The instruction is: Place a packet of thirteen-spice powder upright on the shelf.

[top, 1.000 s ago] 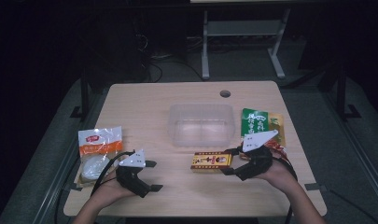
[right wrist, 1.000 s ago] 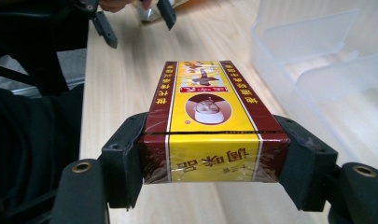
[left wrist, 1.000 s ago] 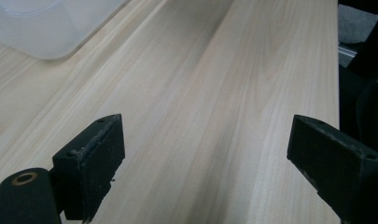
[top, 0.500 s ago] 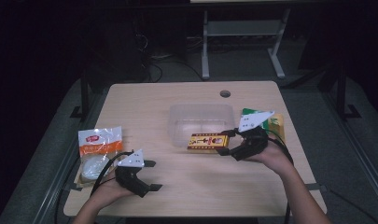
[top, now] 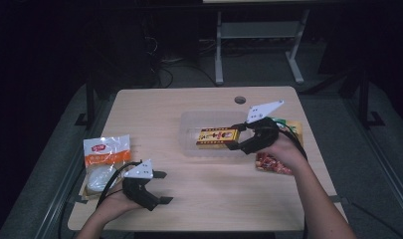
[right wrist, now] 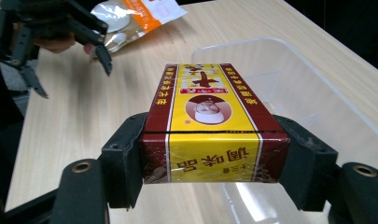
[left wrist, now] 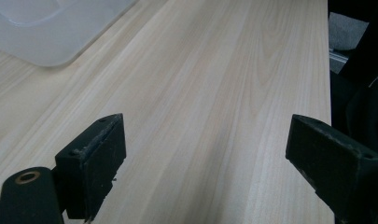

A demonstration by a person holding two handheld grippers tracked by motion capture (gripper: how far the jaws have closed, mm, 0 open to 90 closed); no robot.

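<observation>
Pale wooden table [top: 199,199] carries a clear plastic tub [top: 189,129] toward its far right; the right gripper [top: 237,137] clamps a yellow and maroon box [top: 217,137] held over that tub. Near the front left corner, the left gripper [top: 161,187] rests with jaws wide apart, beside an orange and white bag [top: 103,154]

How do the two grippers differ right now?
The right gripper is shut on the yellow box; the left gripper is open with nothing in it. In the high view the right one is over the clear bin, while the left one sits low by the orange pouch. Both have black jaws.
</observation>
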